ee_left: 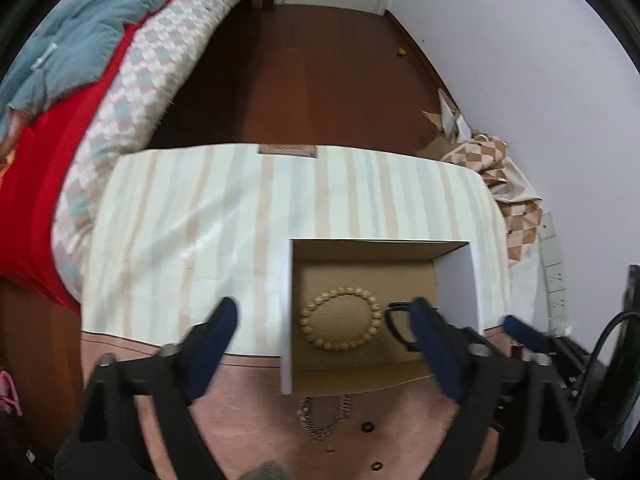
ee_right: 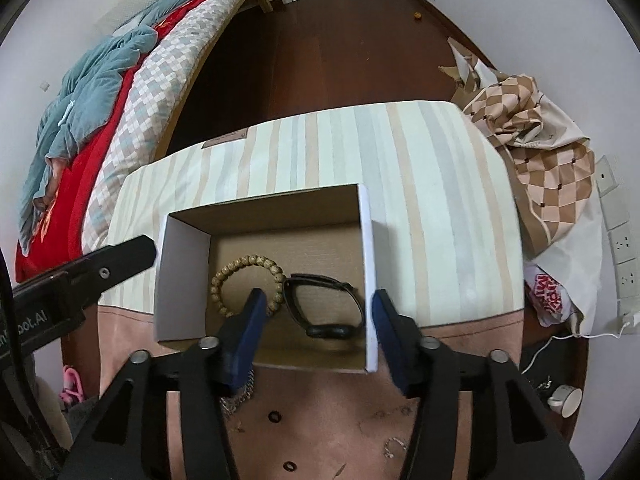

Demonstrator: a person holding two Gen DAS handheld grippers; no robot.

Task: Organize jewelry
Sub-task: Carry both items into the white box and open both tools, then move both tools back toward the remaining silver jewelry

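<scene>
The cardboard box (ee_right: 264,216) sat open near the middle of both views, on a striped cloth (ee_right: 432,200) that gave way to a plain pink surface (ee_right: 320,432) along the bottom of the frames. Inside lay a wooden bead bracelet (ee_right: 236,268) and, touching its right side, a black band (ee_right: 320,304) that looked like a watch or bracelet. Outside, just below the near wall, lay a silver chain (ee_left: 320,416), with small dark rings (ee_left: 367,426) and what may be a pale ring (ee_right: 394,446) scattered lower on the pink surface.

The right gripper (ee_right: 318,330) hung above the box's near right corner with its jaws spread wide and empty, straddling the black band. The left gripper (ee_left: 322,344) was likewise wide and empty, one finger outside the left wall.

The next loose piece was probably the chain. I judged it would go best to come down over its bunched middle, close fully so no links trail, and lift well above the near wall before carrying it in.

The bare floor of the box lay toward its far wall; that seemed the roomiest spot. The walls stood tall, so a low sweep risked nudging the light box.
</scene>
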